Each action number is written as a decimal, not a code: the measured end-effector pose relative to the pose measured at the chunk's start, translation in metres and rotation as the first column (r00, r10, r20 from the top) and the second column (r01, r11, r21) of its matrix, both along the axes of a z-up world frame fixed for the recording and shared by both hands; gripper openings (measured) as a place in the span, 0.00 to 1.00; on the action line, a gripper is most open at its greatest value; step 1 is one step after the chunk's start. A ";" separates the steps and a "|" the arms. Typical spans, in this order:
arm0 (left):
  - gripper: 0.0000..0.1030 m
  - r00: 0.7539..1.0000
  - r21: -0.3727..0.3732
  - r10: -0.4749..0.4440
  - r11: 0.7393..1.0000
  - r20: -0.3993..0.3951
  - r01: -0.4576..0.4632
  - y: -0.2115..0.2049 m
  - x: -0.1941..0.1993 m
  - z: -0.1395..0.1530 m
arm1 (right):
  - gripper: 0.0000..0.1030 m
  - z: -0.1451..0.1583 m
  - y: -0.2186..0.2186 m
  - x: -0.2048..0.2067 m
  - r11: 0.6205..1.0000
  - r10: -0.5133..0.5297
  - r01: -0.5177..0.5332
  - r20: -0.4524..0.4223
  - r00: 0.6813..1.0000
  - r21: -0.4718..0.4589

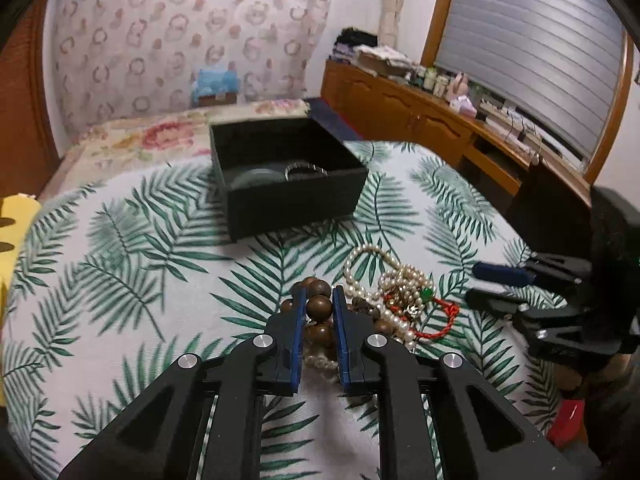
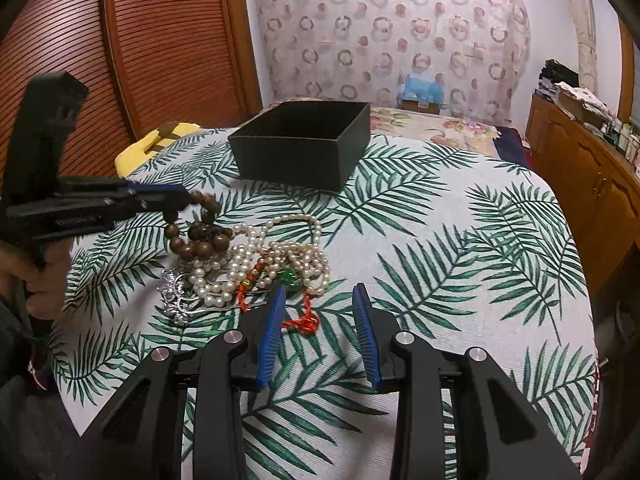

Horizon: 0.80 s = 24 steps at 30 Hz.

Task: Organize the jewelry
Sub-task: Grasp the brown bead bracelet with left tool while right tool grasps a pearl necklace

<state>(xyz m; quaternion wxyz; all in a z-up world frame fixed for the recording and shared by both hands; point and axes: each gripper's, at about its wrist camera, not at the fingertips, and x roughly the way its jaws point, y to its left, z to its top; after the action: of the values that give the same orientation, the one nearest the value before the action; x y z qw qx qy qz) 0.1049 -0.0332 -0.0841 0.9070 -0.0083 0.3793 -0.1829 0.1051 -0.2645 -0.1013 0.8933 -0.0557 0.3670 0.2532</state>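
My left gripper is shut on a brown wooden bead bracelet, lifted a little at the near edge of a jewelry pile; it also shows in the right wrist view with the bracelet hanging from it. The pile holds pearl strands, a red cord bracelet with a green stone and a silver piece. My right gripper is open and empty, just right of the pile above the red cord. An open black box stands beyond, with a bangle and a ring-like piece inside.
The table has a palm-leaf cloth. A yellow object lies at its far left edge. A wooden sideboard with clutter runs along the right. A bed with floral cover is behind the table.
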 end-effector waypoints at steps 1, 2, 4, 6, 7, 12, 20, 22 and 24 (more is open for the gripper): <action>0.12 1.000 -0.002 0.004 1.000 0.013 -0.004 0.002 -0.004 0.004 | 0.36 0.000 0.003 0.001 1.000 0.002 -0.002 0.000 1.000 -0.002; 0.12 1.000 -0.002 0.008 1.000 0.027 -0.008 0.003 -0.008 0.008 | 0.36 0.000 0.005 0.002 1.000 0.005 -0.005 0.000 1.000 -0.004; 0.12 0.998 0.001 0.019 1.000 0.054 -0.019 0.005 -0.013 0.017 | 0.36 0.001 0.009 0.002 1.000 0.013 -0.013 0.000 1.000 -0.004; 0.12 0.996 -0.008 0.031 0.999 0.084 -0.031 0.012 -0.020 0.027 | 0.36 0.001 0.015 0.001 1.000 0.024 -0.024 0.001 1.000 -0.007; 0.12 0.995 -0.016 0.039 0.999 0.096 -0.038 0.015 -0.023 0.031 | 0.36 0.002 0.017 0.000 1.000 0.030 -0.029 0.002 1.000 -0.009; 0.12 0.985 -0.023 0.069 0.998 0.155 -0.066 0.029 -0.033 0.050 | 0.36 0.004 0.030 -0.001 0.998 0.064 -0.064 0.004 0.998 -0.011; 0.12 0.977 -0.027 0.103 0.995 0.189 -0.100 0.047 -0.044 0.060 | 0.28 0.007 0.065 0.001 0.990 0.141 -0.141 0.000 0.990 -0.011; 0.12 0.976 -0.031 0.110 0.994 0.186 -0.106 0.050 -0.043 0.059 | 0.27 0.007 0.074 0.001 0.987 0.158 -0.158 -0.003 0.987 -0.012; 0.12 0.976 -0.032 0.114 0.993 0.185 -0.110 0.052 -0.044 0.058 | 0.27 0.005 0.082 0.003 0.985 0.173 -0.174 -0.011 0.985 -0.018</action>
<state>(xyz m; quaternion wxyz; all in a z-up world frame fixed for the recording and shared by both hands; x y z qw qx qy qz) 0.0605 0.0186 -0.0261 0.9472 -0.0222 0.2897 -0.1354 0.1079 -0.1821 -0.0967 0.8657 -0.0948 0.3672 0.3268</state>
